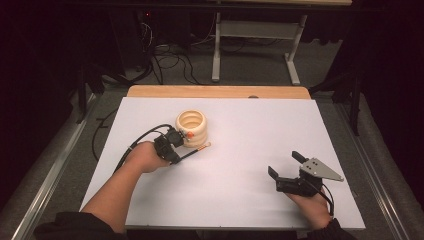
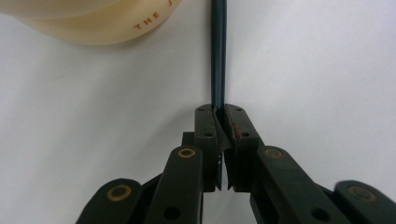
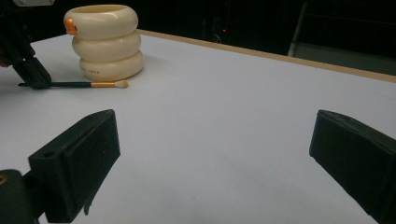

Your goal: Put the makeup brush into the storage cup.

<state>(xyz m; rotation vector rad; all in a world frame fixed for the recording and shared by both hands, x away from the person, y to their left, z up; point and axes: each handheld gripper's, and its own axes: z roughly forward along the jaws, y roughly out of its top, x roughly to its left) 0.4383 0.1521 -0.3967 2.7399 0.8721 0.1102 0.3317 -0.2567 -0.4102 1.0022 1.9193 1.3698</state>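
Observation:
A thin brush (image 1: 196,150) with a dark handle, gold ferrule and white tip lies low over the white table cover (image 1: 260,125). My left gripper (image 1: 176,159) is shut on the handle's near end; in the left gripper view the handle (image 2: 218,56) runs straight out from between the closed pads of that gripper (image 2: 221,113). Just beyond stands a cream ribbed holder (image 1: 191,127), three stacked rings with an orange knob (image 3: 70,25) at its rim. The brush (image 3: 88,85) rests beside the holder's (image 3: 105,42) base. My right gripper (image 1: 285,164) stands open at the near right, nothing between its jaws (image 3: 217,140).
A wooden table edge (image 1: 215,91) borders the cover's far side. Beyond it are a grey desk frame (image 1: 255,45) and cables on the floor (image 1: 172,60). Metal rails run along both sides of the table.

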